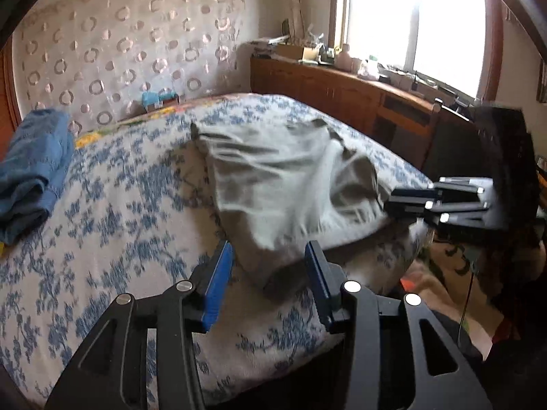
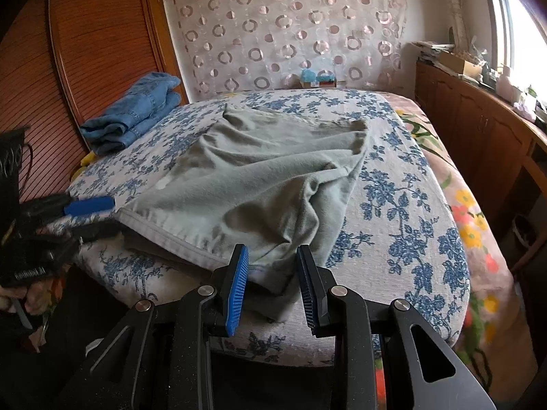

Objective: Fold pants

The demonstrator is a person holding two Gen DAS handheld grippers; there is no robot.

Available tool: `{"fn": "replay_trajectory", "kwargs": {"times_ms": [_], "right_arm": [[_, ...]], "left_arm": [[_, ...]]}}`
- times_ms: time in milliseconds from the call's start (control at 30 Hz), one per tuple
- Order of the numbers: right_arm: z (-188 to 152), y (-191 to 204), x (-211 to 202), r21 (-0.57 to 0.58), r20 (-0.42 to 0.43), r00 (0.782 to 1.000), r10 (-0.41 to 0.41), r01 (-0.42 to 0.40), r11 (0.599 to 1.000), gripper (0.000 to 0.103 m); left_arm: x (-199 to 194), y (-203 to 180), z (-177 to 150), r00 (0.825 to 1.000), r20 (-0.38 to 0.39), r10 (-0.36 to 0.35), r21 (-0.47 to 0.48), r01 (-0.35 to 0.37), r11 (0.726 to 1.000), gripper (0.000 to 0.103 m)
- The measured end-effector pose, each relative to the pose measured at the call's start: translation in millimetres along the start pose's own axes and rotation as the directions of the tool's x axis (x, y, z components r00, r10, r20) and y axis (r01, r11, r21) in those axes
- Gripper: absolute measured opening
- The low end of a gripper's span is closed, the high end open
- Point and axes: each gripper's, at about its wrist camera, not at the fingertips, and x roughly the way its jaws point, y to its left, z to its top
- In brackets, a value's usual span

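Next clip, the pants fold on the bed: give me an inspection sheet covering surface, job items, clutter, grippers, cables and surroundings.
Surface: bed with a blue floral cover; a second flowered blanket shows past its edge.
Job's things: grey-green pants lie rumpled on the cover, not neatly folded.
Clutter: folded blue jeans at the far corner by the wardrobe; small blue items at the head of the bed.
Grippers: left gripper and right gripper both open, each at the near edge of the pants, holding nothing.
Cables: a thin dark cable hangs beside the bed.
Surroundings: circle-patterned curtain, wooden cabinet under a bright window.
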Motion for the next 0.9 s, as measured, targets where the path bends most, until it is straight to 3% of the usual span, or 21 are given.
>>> {"fn": "replay_trajectory", "kwargs": {"times_ms": [67, 100, 300, 633, 667, 767, 900], "right_arm": [[-0.6, 1.9, 2.7, -0.01, -0.005, 1.0, -0.008, 0.008, 1.0, 0.029], [-1.0, 2.3, 4.3, -0.015, -0.008, 1.0, -0.014, 0.014, 1.0, 0.02], [1.1, 4.0, -3.8, -0.03, 0.022, 1.0, -0.004, 0.004, 1.0, 0.006], [-11.3, 1.4, -14.5, -0.023, 0.013, 1.0, -0.018, 0.018, 1.0, 0.006], [-11.0, 1.0, -13.4, -0.016, 0.012, 1.0, -0.029, 0.03, 0.999, 0.009], [-7.8, 1.7, -13.1, -0.001, 0.02, 0.998, -0.055, 0.055, 0.998, 0.03], [-6.9, 0.6, -4.8, 0.019, 0.003, 0.998, -0.065, 0.065, 0.998, 0.039]], "left_arm": [[-2.2, 0.3, 4.5, 1.0, 0.015, -0.014, -0.004, 0.014, 1.0, 0.045], [-2.4, 0.9, 6.2, 1.0, 0.018, -0.016, -0.007, 0.016, 1.0, 0.045], [8.4, 8.6, 13.7, 1.0, -0.002, 0.003, -0.048, -0.003, 0.999, 0.045], [35.5, 13.1, -1.1, 0.993, -0.115, 0.01, -0.08, -0.02, 0.997, 0.045], [35.8, 13.1, -2.1, 0.993, -0.118, 0.011, -0.081, -0.021, 0.997, 0.045], [36.5, 12.7, -5.1, 0.992, -0.127, 0.011, -0.079, -0.021, 0.997, 0.045], [37.4, 14.9, -7.7, 0.992, -0.123, -0.002, -0.1, -0.01, 0.995, 0.046]]}}
